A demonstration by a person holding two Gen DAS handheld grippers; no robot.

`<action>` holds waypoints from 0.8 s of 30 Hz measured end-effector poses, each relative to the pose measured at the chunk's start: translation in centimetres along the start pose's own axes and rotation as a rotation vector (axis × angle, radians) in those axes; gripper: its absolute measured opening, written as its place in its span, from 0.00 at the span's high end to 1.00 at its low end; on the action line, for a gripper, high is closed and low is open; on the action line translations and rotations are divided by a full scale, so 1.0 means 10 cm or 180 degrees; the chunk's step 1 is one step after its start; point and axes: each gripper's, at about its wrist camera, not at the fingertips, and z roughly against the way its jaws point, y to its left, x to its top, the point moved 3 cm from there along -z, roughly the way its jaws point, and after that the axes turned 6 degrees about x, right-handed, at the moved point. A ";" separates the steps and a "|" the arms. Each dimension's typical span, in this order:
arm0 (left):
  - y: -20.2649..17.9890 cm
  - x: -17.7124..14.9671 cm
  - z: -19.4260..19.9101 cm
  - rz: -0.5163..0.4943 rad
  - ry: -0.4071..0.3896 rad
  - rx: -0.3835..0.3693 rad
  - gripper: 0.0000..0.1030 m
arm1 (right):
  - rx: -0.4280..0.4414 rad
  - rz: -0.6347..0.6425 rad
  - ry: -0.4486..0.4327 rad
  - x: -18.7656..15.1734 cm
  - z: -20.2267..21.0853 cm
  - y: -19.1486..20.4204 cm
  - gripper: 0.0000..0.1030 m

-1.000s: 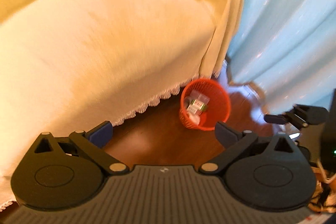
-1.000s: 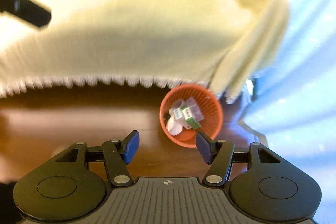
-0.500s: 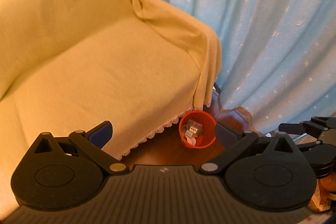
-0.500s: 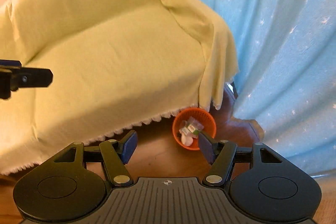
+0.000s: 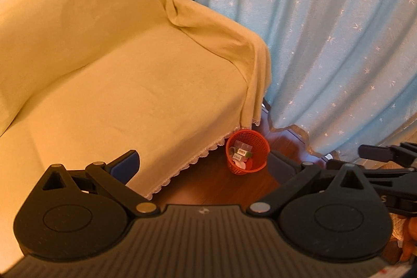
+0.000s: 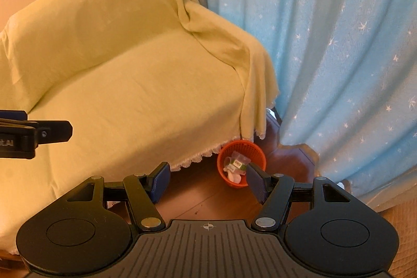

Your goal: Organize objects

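Both the left gripper and right gripper hang with jaws spread and empty, the orange basket of small packets well ahead on the floor.

Small orange mesh basket standing upright on wood floor, sitting by sofa corner, holding small pkgs, white & green.

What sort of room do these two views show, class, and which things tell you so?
Most likely a home living room: a sofa draped in a yellow cover, a light blue star-patterned curtain reaching the wooden floor, and a small orange basket of odds and ends beside the sofa.
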 end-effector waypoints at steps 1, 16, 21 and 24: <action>0.02 0.00 0.04 0.0003 -0.0016 0.0038 0.01 | -0.0003 0.0019 -0.0028 0.00 0.03 0.02 0.40; -0.06 -0.05 0.29 0.0136 -0.0043 0.0197 0.01 | 0.0037 0.0204 -0.0110 0.00 0.31 -0.10 0.40; -0.14 -0.10 0.30 0.0044 0.0008 0.0242 0.01 | 0.0015 0.0185 -0.0026 -0.12 0.31 -0.16 0.40; -0.17 -0.16 0.28 0.0028 0.0062 0.0230 0.01 | 0.0027 0.0151 0.0032 -0.21 0.29 -0.19 0.40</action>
